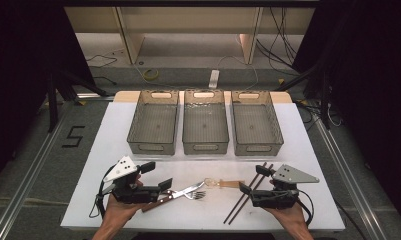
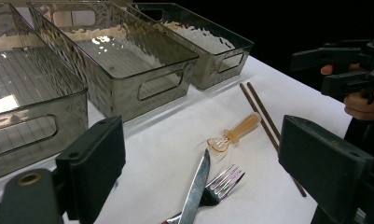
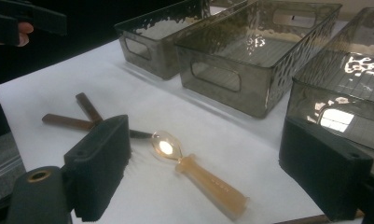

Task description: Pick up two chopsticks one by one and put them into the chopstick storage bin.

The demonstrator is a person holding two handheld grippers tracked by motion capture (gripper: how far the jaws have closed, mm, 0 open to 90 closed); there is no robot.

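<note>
Cutlery lies loose on the near half of the desk (image 1: 298, 145), between the two grippers: knife (image 1: 180, 192) and fork (image 1: 195, 194) crossed at centre-left, brown handles pointing near-left; a translucent amber spoon (image 1: 222, 184) just right of them, bowl touching or nearly touching the fork tines; a pair of dark chopsticks (image 1: 248, 194) slanting near-to-far at the right. Left gripper (image 1: 158, 175) hovers just left of the knife and fork with its jaws apart and nothing between them, seemingly lined up on that pair. Right gripper (image 1: 252, 181) sits over the chopsticks, jaws likewise spread and holding nothing; the spoon lies ahead of it. Judgement: a sorting job at its start, each hand placed by the items nearest it. Across the far half stand three smoked-plastic bins in a row, left bin (image 1: 153, 125), middle bin (image 1: 205, 125), right bin (image 1: 257, 125), all empty.
</note>
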